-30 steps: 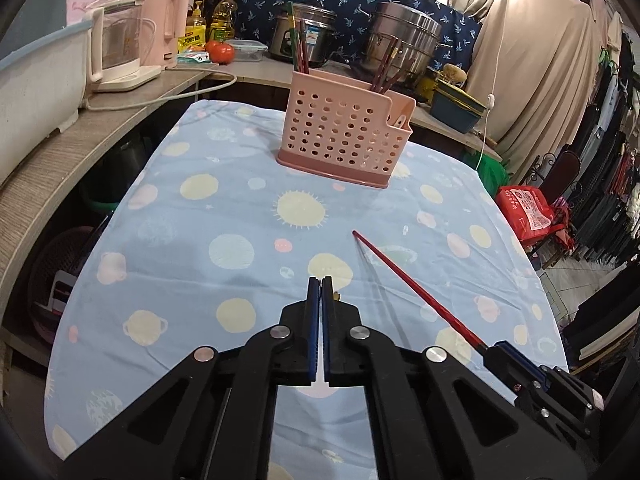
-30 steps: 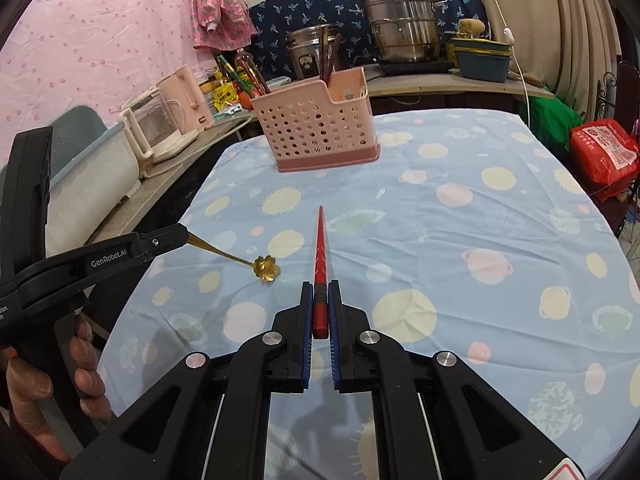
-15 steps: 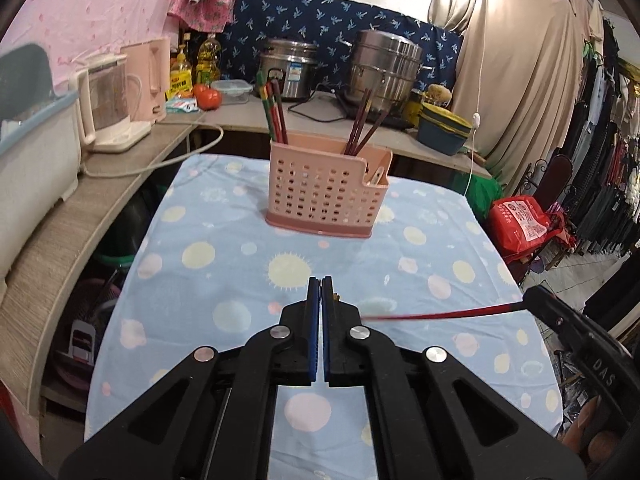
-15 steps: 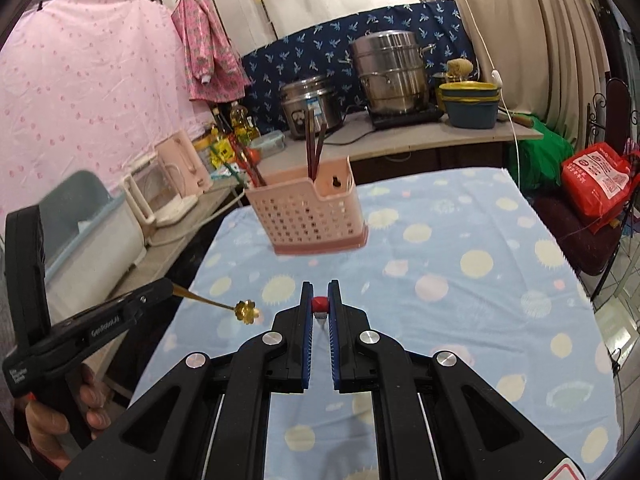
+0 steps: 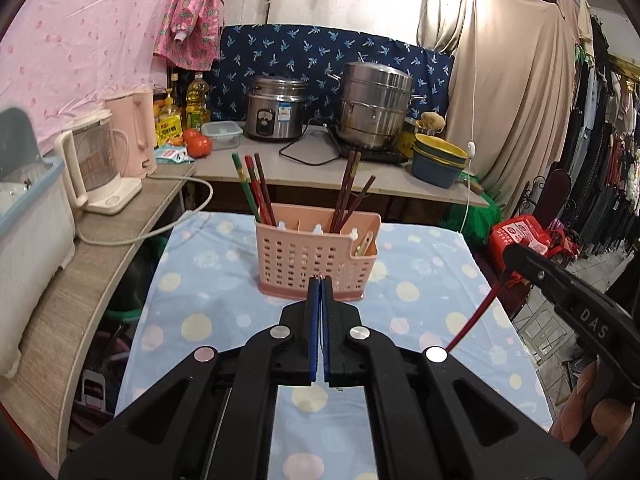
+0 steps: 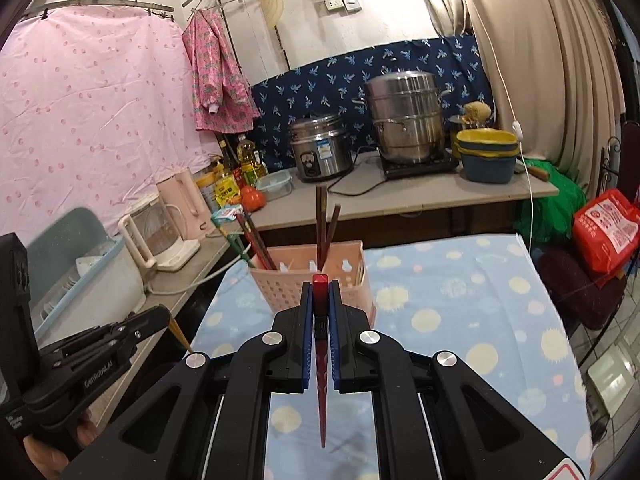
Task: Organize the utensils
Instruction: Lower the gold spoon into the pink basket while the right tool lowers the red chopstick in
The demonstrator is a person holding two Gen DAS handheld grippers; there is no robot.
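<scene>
Right wrist view: the right gripper (image 6: 320, 292) at lower centre has its jaws clamped on a slim red chopstick (image 6: 321, 380), thick end poking out beyond the tips, thin end hanging down toward the camera. Just above it in the frame stands the pink perforated plastic utensil basket (image 6: 344, 276) on the blue spotted tablecloth (image 6: 460, 304). At lower left the left gripper (image 6: 166, 318) is closed on a thin golden utensil handle (image 6: 180, 334); its far end is hidden. I judge both utensils are being carried to the basket. Next, each needs tipping upright over an open compartment, clear of the chopsticks already standing there.
</scene>
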